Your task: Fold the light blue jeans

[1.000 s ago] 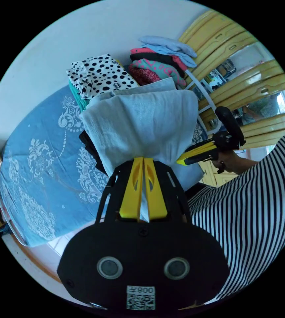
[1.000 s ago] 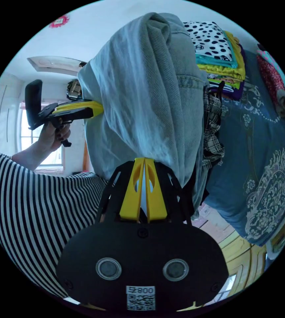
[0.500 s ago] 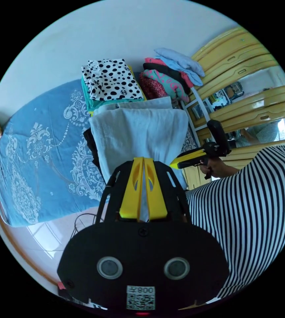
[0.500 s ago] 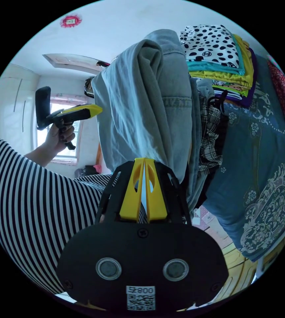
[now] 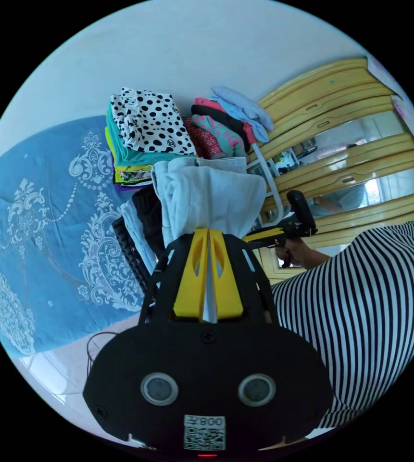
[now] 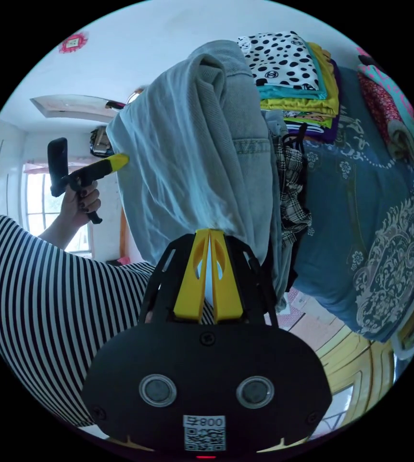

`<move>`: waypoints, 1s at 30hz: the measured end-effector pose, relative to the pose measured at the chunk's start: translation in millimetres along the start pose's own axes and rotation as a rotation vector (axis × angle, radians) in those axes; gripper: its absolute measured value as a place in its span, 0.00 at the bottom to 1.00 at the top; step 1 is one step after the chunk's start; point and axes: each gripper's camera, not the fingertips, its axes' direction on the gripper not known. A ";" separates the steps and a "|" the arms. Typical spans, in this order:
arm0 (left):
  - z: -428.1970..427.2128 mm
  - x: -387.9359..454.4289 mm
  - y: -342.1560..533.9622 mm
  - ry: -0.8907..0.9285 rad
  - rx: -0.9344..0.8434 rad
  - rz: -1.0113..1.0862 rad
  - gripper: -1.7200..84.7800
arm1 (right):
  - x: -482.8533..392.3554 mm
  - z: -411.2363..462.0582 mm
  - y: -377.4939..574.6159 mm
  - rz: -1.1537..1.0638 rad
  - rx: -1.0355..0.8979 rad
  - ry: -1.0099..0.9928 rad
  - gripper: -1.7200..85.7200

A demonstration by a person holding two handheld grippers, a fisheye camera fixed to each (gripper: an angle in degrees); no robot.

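Holding the light blue jeans (image 6: 202,159) up beside the bed (image 5: 38,216), left gripper (image 5: 208,231) and right gripper (image 6: 208,232) fingers each clenched on the denim, we're mid-fold; next likely lay them down flat.

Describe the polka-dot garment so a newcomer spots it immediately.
Start at the blue patterned bedspread against the white wall. A tidy stack of folded clothes sits on it near the yellow wardrobe. The polka-dot garment lies on top: white with black dots, unlike the plain teal and yellow layers beneath.
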 end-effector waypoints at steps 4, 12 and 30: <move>-48.9 -31.7 9.6 0.108 0.041 0.049 0.02 | -11.2 9.2 -3.2 0.084 0.021 0.074 0.02; -151.2 -125.3 52.6 0.203 0.101 -0.040 0.02 | -37.4 29.1 -8.3 0.228 0.082 0.222 0.02; -291.2 -181.3 95.0 0.359 0.114 -0.051 0.02 | -96.9 69.6 5.3 0.373 0.297 0.200 0.02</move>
